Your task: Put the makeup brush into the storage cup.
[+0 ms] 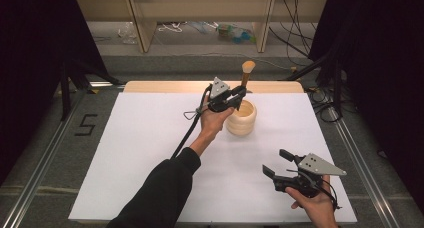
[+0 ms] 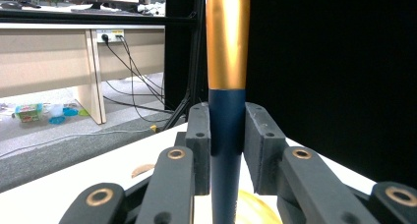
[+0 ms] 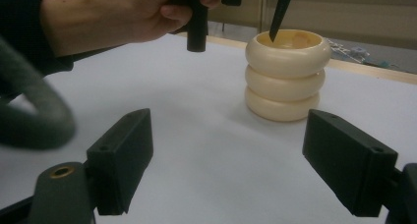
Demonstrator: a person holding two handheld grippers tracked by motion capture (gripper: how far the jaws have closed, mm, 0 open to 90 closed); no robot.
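Nearest the high view's camera, at the lower right of the frame, the right gripper (image 1: 276, 163) sits in the person's right hand (image 1: 316, 204) just above the white worktop (image 1: 140, 153), its jaws spread wide with nothing between them. In the right gripper view those two black jaws stand far apart at the bottom corners, and a blurred grey cable (image 3: 29, 121) loops across the left edge.

At the far left of the high view, a figure that reads as "5" (image 1: 86, 125) is marked in dark tape on the grey floor beside the worktop. A metal rail (image 1: 35, 183) runs along that side.

Toward the centre, a dark sleeve (image 1: 160, 193) reaches up from the bottom edge to the left hand (image 1: 214, 122), which carries the left gripper (image 1: 239, 99). Its jaws are closed on a brush (image 1: 246, 77): tan bristle head at the top, gold band below, dark blue handle. In the left gripper view the handle stands upright, pinched between the two pads.

Just right of that hand stands a cream cup (image 1: 241, 119) made of three stacked rounded rings. The brush's pointed lower end hangs just over its mouth.

Beyond the worktop, cables (image 1: 295, 33) and wooden furniture legs (image 1: 142, 28) stand on the floor.
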